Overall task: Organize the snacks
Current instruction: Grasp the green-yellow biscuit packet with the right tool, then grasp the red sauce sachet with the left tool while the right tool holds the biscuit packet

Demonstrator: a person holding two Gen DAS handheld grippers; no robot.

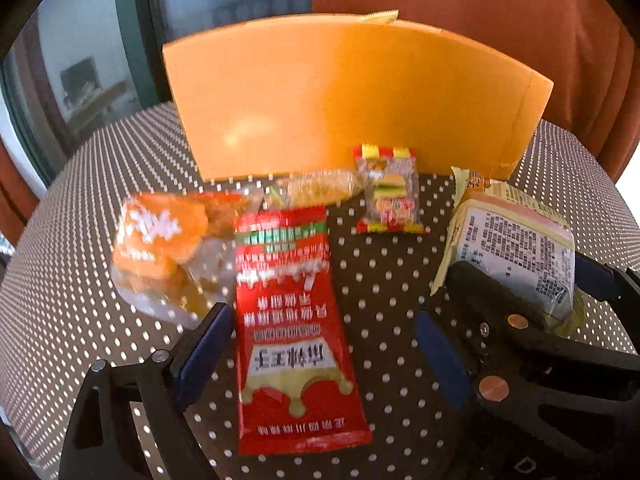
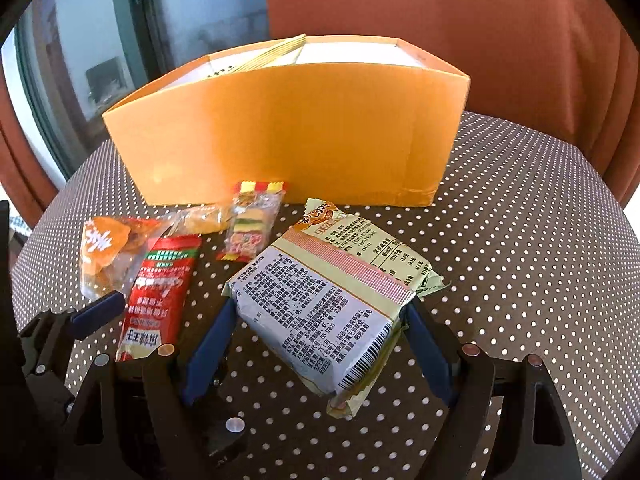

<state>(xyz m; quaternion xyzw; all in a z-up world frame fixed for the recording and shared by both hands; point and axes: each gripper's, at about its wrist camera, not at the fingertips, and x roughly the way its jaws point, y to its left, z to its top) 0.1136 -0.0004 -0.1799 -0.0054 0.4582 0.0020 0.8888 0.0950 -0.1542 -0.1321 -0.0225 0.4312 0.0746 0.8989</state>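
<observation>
1. Nearest the right wrist camera, the right gripper [image 2: 318, 344] tilts steeply down at the table, its blue pads on both sides of a pale yellow-green noodle packet [image 2: 328, 308]. The pads sit against the packet's two edges, so it is grasped, printed back side up, with its near end overhanging toward the lens.
2. In the left wrist view, the left gripper [image 1: 324, 344] also angles downward, and its jaws are released and spread wide. A long red sachet [image 1: 292, 332] lies flat on the cloth between them, and neither blue pad touches it.
3. The left gripper shows at the lower left of the right wrist view, straddling the same sachet.
4. Left of the sachet lies a clear bag of orange snacks [image 1: 168, 248], slightly blurred, just beside the left pad.
5. Behind the sachet rests a small clear-wrapped pastry [image 1: 320, 188], and next to it a burger-shaped gummy packet [image 1: 390, 196].
6. An open orange cardboard box [image 2: 288, 132] stands upright at the back of the dotted brown tablecloth [image 2: 520, 260], with yellow packets [image 2: 276, 54] already leaning inside.
</observation>
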